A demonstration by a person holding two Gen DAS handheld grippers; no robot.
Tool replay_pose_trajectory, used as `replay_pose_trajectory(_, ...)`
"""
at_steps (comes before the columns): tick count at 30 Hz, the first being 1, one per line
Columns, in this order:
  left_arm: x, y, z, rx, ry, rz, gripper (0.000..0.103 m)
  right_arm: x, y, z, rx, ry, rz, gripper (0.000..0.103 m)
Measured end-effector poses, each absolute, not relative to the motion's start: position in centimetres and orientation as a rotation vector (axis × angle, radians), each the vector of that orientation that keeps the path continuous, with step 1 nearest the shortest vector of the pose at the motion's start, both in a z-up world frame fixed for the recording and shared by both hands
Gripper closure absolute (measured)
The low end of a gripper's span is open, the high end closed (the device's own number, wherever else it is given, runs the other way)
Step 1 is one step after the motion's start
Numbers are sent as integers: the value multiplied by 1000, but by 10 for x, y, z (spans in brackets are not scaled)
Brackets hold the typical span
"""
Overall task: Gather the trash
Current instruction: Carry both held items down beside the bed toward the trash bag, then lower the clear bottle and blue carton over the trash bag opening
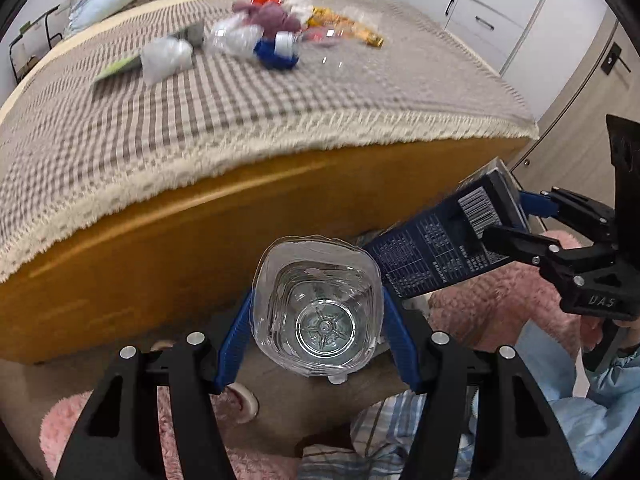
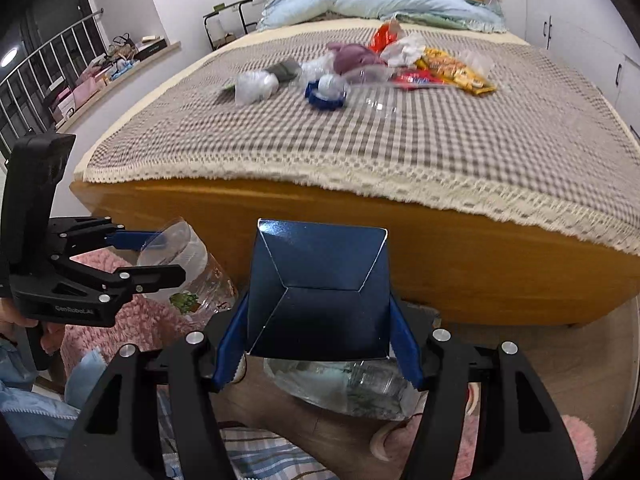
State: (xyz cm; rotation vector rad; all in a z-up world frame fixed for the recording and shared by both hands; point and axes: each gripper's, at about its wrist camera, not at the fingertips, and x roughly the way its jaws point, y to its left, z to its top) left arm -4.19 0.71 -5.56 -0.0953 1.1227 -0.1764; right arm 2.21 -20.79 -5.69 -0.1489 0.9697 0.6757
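- Right up against the lens, the left hand-held gripper [image 1: 318, 312] has its blue pads clamped on either side of a clear plastic bottle [image 1: 318, 308], and we're looking straight at the bottle's moulded base.
- Over on the other side, the right hand-held gripper [image 2: 318, 320] is clamped on a dark blue carton [image 2: 318, 288], folded end toward the camera.
- Both pieces of trash are held low, in front of the wooden footboard [image 2: 440, 248] of the bed, above the person's legs and a pink fluffy rug [image 1: 500, 296].
- Another clear bottle [image 2: 352, 390] lies below the carton; what it rests in I can't make out.
- Step in hand, as I read it: two items picked, both on their way to being dropped off. No bin shows in either view.
- Next move calls for getting each item over the collection spot, then letting the jaws part.
- Plenty left: a heap of wrappers [image 2: 440, 68], crumpled plastic and a blue cap [image 2: 326, 94] sits on the checked bedspread [image 2: 360, 140].
- Writing: the carton carries a barcode [image 1: 478, 210] and a printed table too small to read; the right tool's body reads "DAS", the left one "GenRobot.AI".
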Motion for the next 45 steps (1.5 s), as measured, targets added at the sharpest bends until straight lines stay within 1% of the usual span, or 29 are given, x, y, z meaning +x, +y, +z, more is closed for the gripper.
replay_pose_trajectory(22,-41,1,-141,-165,1288,-153,44,18,-199,-124,-169,1119,676,42)
replay_pose_trajectory(45,-24,0,-186,-206,1370,-120,44,30,-191,-159,-193,1216,648,42)
